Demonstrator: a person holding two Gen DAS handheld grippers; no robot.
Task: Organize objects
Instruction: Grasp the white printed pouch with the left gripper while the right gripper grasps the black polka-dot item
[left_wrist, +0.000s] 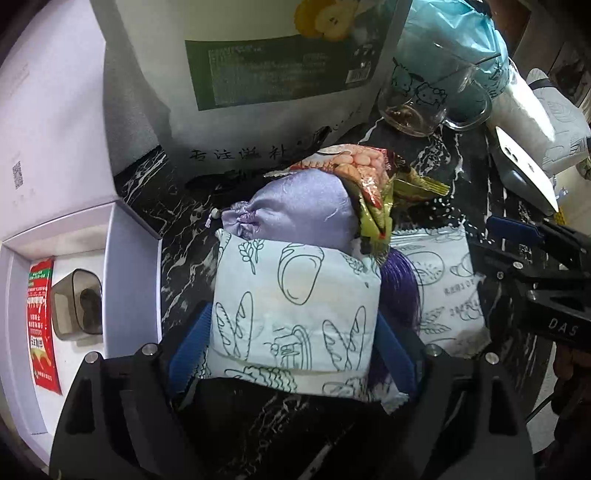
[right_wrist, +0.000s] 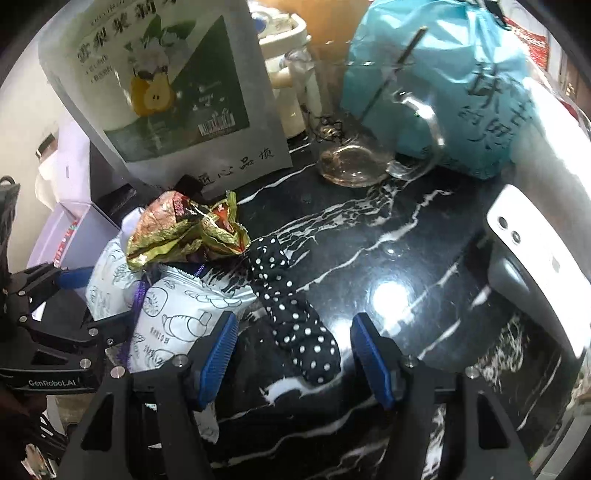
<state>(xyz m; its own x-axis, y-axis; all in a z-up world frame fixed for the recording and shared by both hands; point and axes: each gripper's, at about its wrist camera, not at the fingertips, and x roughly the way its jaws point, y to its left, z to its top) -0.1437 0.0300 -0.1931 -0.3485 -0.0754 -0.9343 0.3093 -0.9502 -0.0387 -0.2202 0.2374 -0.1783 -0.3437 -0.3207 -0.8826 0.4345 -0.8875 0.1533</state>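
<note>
Straddling a bread-print packet (left_wrist: 295, 317) mid-counter, the left gripper (left_wrist: 295, 339) stands wide, pads beside it, apparently not pressing. The right gripper (right_wrist: 291, 354) gapes, empty, over a dotted cloth (right_wrist: 295, 325). Next: close, then carry to the box (left_wrist: 110, 295) at the counter's left edge, probably.

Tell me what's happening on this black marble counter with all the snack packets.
A person is tidying with a gripper in each hand. The left gripper straddles a pale blue bread-print packet in the pile, pads either side but not clearly pressing. The right gripper hangs open over a black polka-dot cloth. An open white box at the left already holds a red packet.
</note>
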